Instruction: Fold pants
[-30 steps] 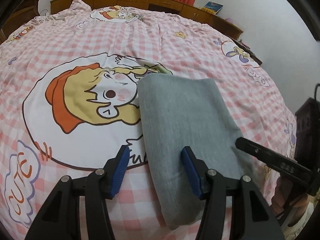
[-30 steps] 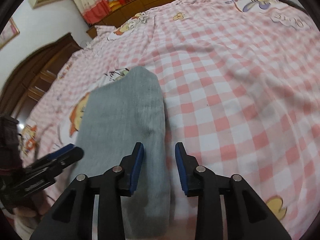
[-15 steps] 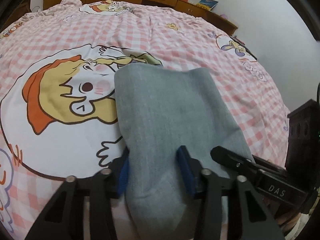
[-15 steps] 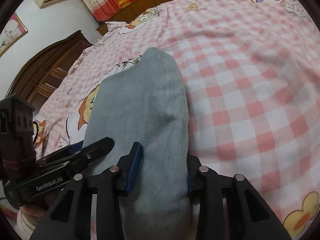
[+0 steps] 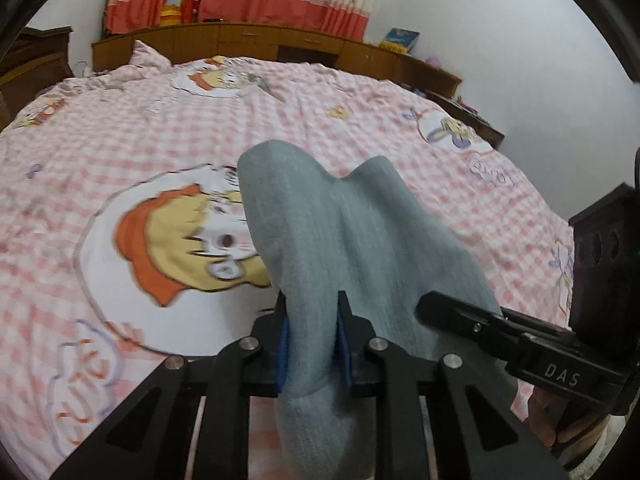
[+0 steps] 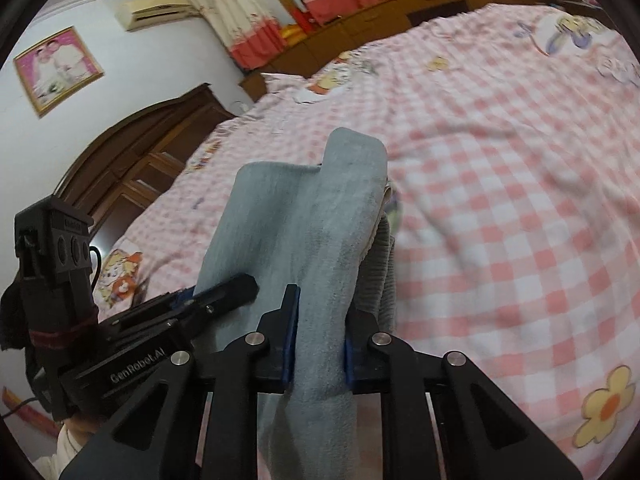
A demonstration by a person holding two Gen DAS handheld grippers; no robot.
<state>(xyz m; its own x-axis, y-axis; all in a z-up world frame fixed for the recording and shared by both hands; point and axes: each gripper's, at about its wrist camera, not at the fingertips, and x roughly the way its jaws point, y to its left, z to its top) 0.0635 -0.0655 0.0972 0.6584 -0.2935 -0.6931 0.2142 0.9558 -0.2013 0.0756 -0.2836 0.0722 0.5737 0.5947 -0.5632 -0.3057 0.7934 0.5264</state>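
The folded grey pants [image 5: 344, 232] hang lifted off the pink checked bedspread [image 5: 120, 128], sagging between two gripped spots. My left gripper [image 5: 313, 340] has its jaws closing, blue pads pressing the near left edge of the cloth. In the right wrist view the pants [image 6: 304, 216] rise in a bunched ridge, and my right gripper [image 6: 318, 340] is closing too, pads pinching the near right edge. Each gripper shows in the other's view: the right one [image 5: 472, 320] and the left one [image 6: 216, 296]. The cloth below the jaws is partly hidden.
A large cartoon print [image 5: 188, 240] lies on the bedspread left of the pants. Wooden cabinets [image 5: 248, 40] and red-trimmed curtains run along the far wall. A dark wooden wardrobe [image 6: 132, 164] stands to the left. A person's hand [image 5: 552, 416] holds the right gripper.
Both grippers moved in over the near edge of the pants and closed on it, then lifted. The pants went from lying flat to raised and bunched.
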